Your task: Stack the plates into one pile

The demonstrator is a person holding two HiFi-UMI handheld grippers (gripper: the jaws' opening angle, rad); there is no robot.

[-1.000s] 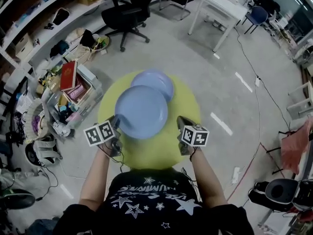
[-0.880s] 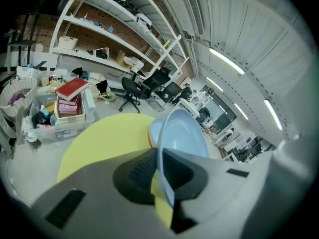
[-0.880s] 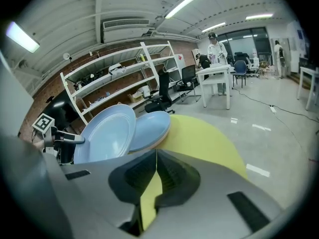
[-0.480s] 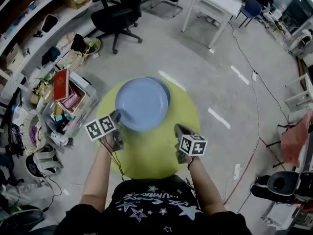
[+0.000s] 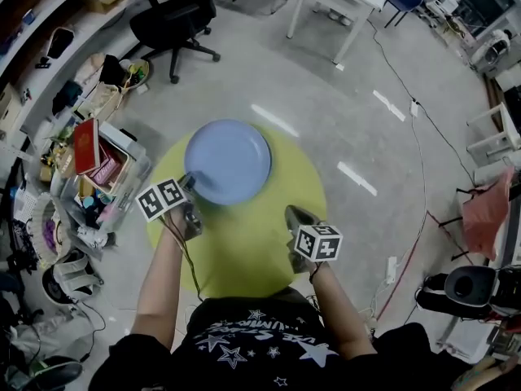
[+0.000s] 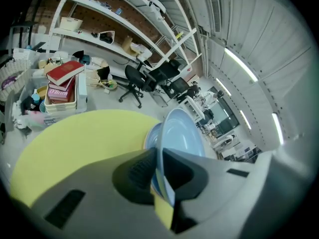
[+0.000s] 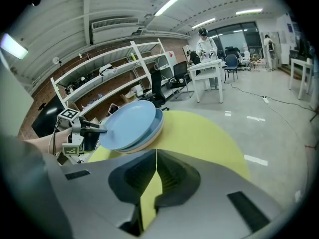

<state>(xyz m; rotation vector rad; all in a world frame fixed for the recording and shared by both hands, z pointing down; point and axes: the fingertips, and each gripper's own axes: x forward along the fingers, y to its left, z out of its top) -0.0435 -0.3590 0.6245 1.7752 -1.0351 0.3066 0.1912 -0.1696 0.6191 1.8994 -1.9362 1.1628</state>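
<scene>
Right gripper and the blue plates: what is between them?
Only bare yellow table lies between the right gripper and the plates. The head view shows it, and the right gripper view does too.

Here goes the left gripper (image 5: 190, 184), carrying the upper plate (image 5: 228, 161) away from the person and further over the yellow table (image 5: 244, 247). A second ago the lower plate (image 7: 159, 118) peeks out well beyond it at the far right; half a second ago only a thin crescent shows. Now, in the head view, the upper plate covers it completely, and the right gripper view shows it tilted directly over the lower plate.
</scene>
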